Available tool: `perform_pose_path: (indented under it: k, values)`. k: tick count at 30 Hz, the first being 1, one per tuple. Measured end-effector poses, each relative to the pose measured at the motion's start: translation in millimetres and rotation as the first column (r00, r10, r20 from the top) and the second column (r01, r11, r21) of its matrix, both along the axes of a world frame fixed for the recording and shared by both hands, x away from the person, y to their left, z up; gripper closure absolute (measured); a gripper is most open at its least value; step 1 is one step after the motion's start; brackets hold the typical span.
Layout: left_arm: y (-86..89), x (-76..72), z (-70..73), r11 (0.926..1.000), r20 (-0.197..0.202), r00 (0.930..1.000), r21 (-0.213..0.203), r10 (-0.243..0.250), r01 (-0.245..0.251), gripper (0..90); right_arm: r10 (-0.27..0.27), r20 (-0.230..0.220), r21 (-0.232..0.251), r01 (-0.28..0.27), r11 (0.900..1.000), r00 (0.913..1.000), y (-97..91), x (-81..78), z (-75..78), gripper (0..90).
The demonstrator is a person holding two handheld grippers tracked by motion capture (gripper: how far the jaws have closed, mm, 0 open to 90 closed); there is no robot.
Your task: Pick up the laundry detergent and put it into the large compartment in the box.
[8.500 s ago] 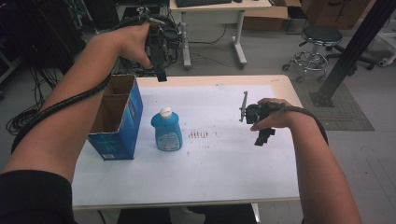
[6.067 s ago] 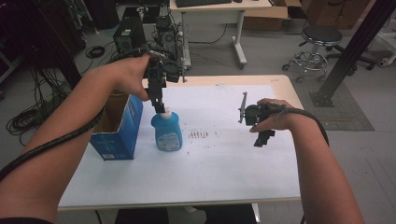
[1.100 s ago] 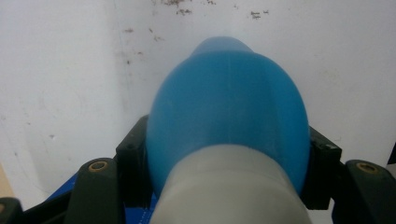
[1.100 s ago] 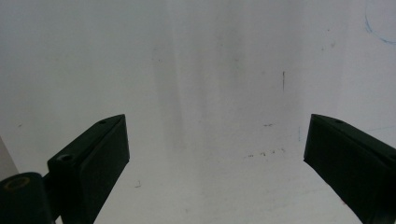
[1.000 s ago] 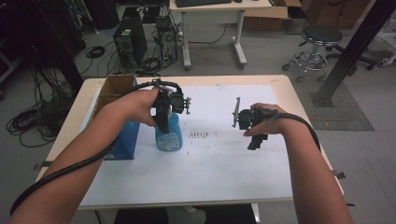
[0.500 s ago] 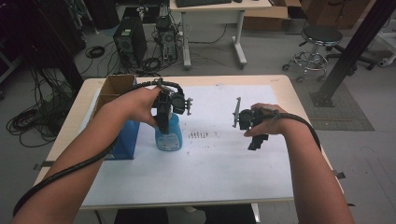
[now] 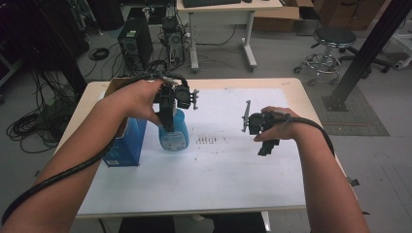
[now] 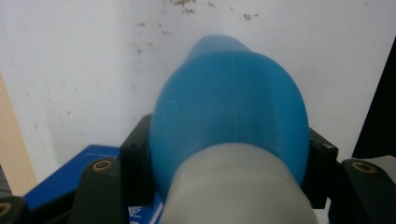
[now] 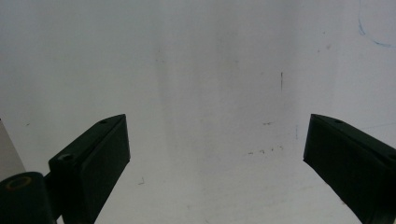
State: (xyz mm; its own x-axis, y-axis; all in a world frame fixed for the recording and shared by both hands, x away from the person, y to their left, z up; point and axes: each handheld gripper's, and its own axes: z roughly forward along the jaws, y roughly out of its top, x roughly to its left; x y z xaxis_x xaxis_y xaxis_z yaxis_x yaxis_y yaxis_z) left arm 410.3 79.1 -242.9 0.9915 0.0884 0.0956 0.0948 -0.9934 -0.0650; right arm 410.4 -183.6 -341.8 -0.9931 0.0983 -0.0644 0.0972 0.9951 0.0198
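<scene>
A blue plastic bottle [image 7: 174,133] with a pale cap stands left of the table's middle, seen from above in the left gripper view as a blue bottle [image 8: 229,112]. My left gripper [image 7: 167,124] points down over it and is shut on its upper part, a black jaw pressing on each side; the bottle looks raised a little off the white tabletop. My right gripper [image 7: 265,145] hovers over the right half of the table. Its two black jaws stand wide apart in the right gripper view [image 9: 217,154], with bare white surface between them.
An open blue cardboard box [image 7: 125,141] stands just left of the bottle, close to my left forearm. The white table [image 7: 218,170] has small dark marks [image 7: 208,140] at its middle. Behind the table are a desk, computers, cables and a stool.
My left hand has risen a little with the bottle in its jaws. The right hand has kept still.
</scene>
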Motion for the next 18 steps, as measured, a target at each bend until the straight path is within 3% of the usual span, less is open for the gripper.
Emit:
perform_pose_path:
  k: [4,7,10,13,18]
  values:
    - [1.6,1.6,6.2,0.9984,-0.012,0.9983,0.005,0.057,-0.057,37.9,0.0,0.002,-0.002,0.0,1.0,1.0,0.3,0.0,1.8,6.9]
    - [4.3,2.4,16.0,0.9921,-0.012,0.992,0.004,0.126,-0.125,37.8,0.0,0.003,-0.004,0.0,1.0,1.0,0.6,0.1,3.0,6.9]
    - [5.5,1.9,19.5,0.9882,-0.011,0.9881,-0.005,0.153,-0.153,37.8,0.004,0.003,-0.003,-0.004,1.0,1.0,0.8,0.4,2.8,6.9]
    - [6.4,2.3,26.8,0.9732,-0.014,0.9732,-0.011,0.23,-0.23,37.8,0.004,0.0,-0.006,-0.004,1.0,1.0,0.9,0.6,2.4,6.9]
    - [8.5,1.2,39.4,0.95,-0.019,0.9501,-0.019,0.311,-0.312,37.8,0.001,0.0,-0.008,-0.001,1.0,1.0,1.7,0.5,2.6,6.9]
